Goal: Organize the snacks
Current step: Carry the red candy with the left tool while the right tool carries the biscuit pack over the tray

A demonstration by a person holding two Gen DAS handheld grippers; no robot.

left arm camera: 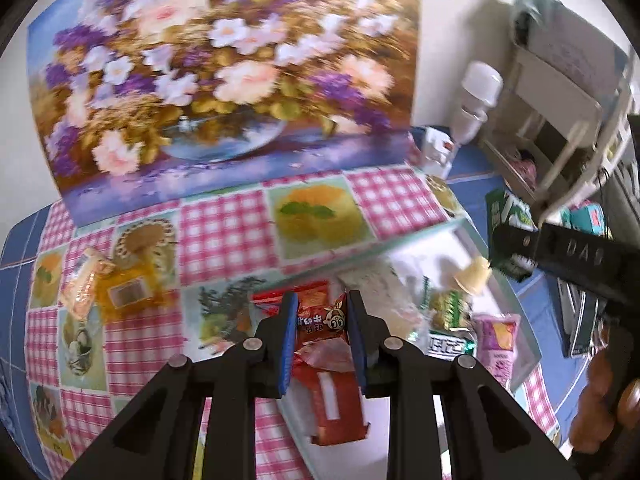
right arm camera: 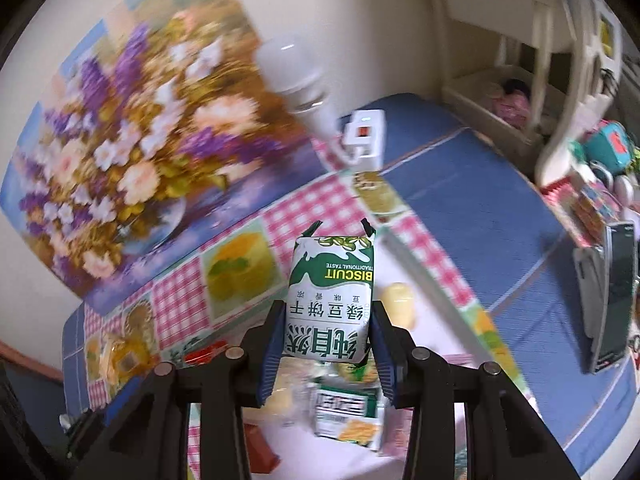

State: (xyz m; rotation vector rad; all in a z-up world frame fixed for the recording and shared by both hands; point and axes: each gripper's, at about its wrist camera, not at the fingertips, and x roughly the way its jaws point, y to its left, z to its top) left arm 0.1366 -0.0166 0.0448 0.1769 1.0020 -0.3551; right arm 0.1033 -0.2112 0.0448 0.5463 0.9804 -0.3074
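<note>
Right wrist — packet [right arm camera: 330, 300] reads "BISCUIT" (gripped).

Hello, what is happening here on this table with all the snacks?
A person is sorting snacks with a handheld gripper in each hand. The left gripper is closed on a red snack packet with a cartoon face, above a shallow white tray that already holds several packets. The right gripper grips a green and white biscuit packet and holds it up over the same tray. Two orange wrapped snacks lie loose on the pink checked tablecloth.
</note>
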